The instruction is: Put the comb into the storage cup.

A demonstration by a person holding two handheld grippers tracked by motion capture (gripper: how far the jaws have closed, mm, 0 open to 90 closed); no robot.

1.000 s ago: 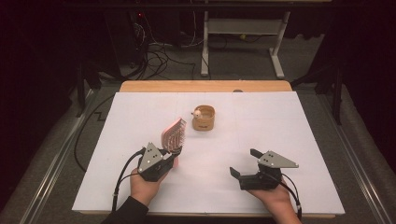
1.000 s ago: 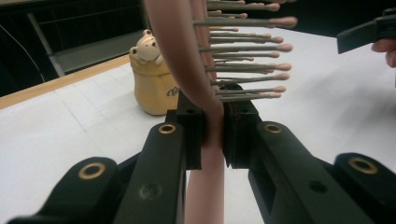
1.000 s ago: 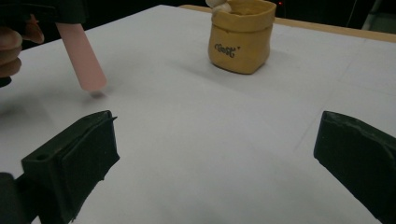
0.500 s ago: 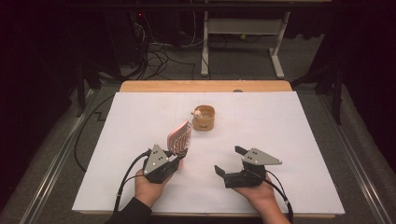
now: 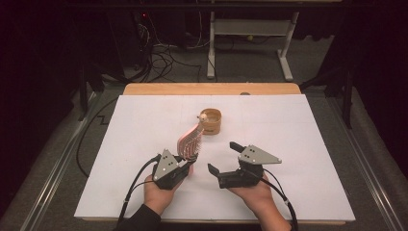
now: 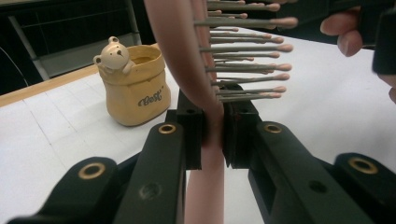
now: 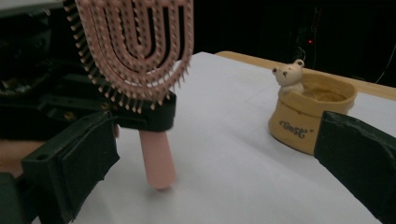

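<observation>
**Hairbrush pinched upright at table's near centre**

Hairbrush (image 5: 188, 142), pink, held by its smooth round handle between the pressed-together jaws of the left gripper (image 5: 188, 163); handle end down toward the white table cover (image 5: 144, 120), contact with it not clear; oval vented head raised and tilted away toward the pot. Head cut through with curved slots, set with rows of thin bristles, each tipped with a small rounded knob. In the left gripper view, handle squeezed between two black pads (image 6: 192, 135), bristles pointing to that view's right.

Just beyond the brush head, a squat tan pot (image 5: 211, 121), sack-shaped with a rolled rim, a small bear figure (image 5: 204, 116) perched on its edge and dark lettering on its side. Inside, a bare yellowish hollow, nothing else made out.

Right gripper (image 5: 222, 158), jaws spread wide, lying near the brush, aimed at it across a short gap. Moved in leftward since a second ago, from farther out on the right of the cover. Brush head raised a little more toward the pot over the same span. Pot unmoved.

Black jaws matte, with brass-ringed holes. Wooden table edge (image 5: 211, 88) showing past the cover's far side.
</observation>
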